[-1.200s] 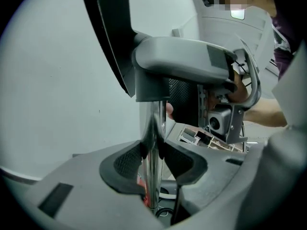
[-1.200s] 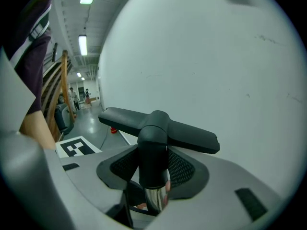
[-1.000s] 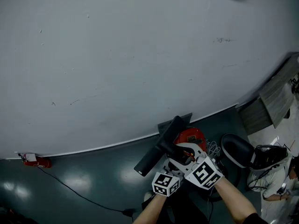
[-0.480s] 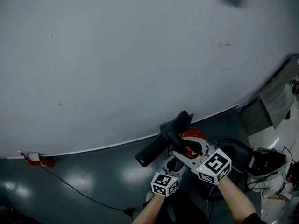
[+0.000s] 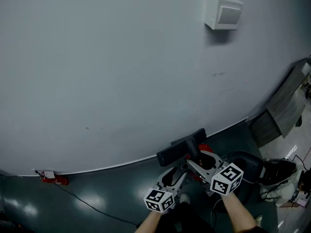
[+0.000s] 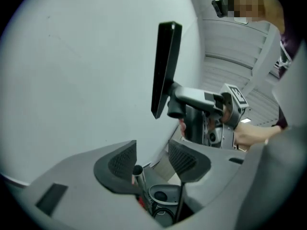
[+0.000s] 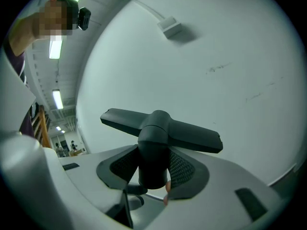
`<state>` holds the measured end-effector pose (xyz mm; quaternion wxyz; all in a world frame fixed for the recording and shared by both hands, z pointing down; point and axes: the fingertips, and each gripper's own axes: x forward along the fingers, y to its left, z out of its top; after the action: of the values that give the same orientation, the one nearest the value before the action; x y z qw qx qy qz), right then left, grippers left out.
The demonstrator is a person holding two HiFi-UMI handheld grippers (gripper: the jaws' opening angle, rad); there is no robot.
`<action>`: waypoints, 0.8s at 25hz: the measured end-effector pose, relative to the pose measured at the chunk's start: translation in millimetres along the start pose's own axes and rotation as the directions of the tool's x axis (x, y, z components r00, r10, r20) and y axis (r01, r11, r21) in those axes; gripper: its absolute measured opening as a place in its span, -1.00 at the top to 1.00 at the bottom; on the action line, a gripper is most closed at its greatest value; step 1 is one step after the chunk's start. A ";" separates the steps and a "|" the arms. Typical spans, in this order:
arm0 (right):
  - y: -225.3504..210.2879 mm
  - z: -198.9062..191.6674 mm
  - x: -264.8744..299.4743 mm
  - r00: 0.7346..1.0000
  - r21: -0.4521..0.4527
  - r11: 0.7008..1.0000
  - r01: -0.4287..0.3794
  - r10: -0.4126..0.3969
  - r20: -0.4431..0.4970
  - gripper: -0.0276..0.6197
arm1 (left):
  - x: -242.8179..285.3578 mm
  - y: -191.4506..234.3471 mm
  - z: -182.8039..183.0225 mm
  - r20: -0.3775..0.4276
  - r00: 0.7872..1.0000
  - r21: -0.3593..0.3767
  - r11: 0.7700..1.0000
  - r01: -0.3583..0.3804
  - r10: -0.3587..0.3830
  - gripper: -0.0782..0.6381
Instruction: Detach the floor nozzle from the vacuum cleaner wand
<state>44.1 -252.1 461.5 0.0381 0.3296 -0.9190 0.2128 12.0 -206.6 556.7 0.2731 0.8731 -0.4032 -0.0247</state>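
Our right gripper (image 7: 152, 169) clamps the floor nozzle (image 7: 192, 134) by its neck, well above the wand (image 6: 138, 173). Our left gripper (image 6: 152, 158) jaws are opening, nothing between them, the wand's open end below.

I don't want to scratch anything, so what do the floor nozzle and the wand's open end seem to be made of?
The floor nozzle looks like moulded plastic: matte black, dull highlights, rounded edges. The wand is probably metal: its tube end shows a bright silvery rim, though little is visible.
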 end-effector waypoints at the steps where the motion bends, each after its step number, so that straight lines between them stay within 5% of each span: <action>1: 5.1 5.2 -4.8 1.000 0.026 1.000 0.003 -0.003 0.024 0.34 | -8.1 -2.8 14.8 0.013 1.000 0.011 1.000 -0.006 0.006 0.20; 9: 31.1 43.5 -41.8 0.983 0.194 0.981 -0.013 -0.023 0.182 0.34 | -51.0 -43.1 109.5 0.097 0.994 0.104 0.993 -0.051 0.041 0.38; 20: 44.1 59.7 -71.2 0.959 0.229 0.973 -0.001 -0.063 0.275 0.34 | -78.4 -90.7 156.4 0.138 0.990 0.184 0.982 -0.038 0.013 0.76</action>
<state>76.4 -204.4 376.2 -0.1268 0.3729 -0.8795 0.2671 -19.4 -174.1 364.9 0.1624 0.8858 -0.4327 -0.0430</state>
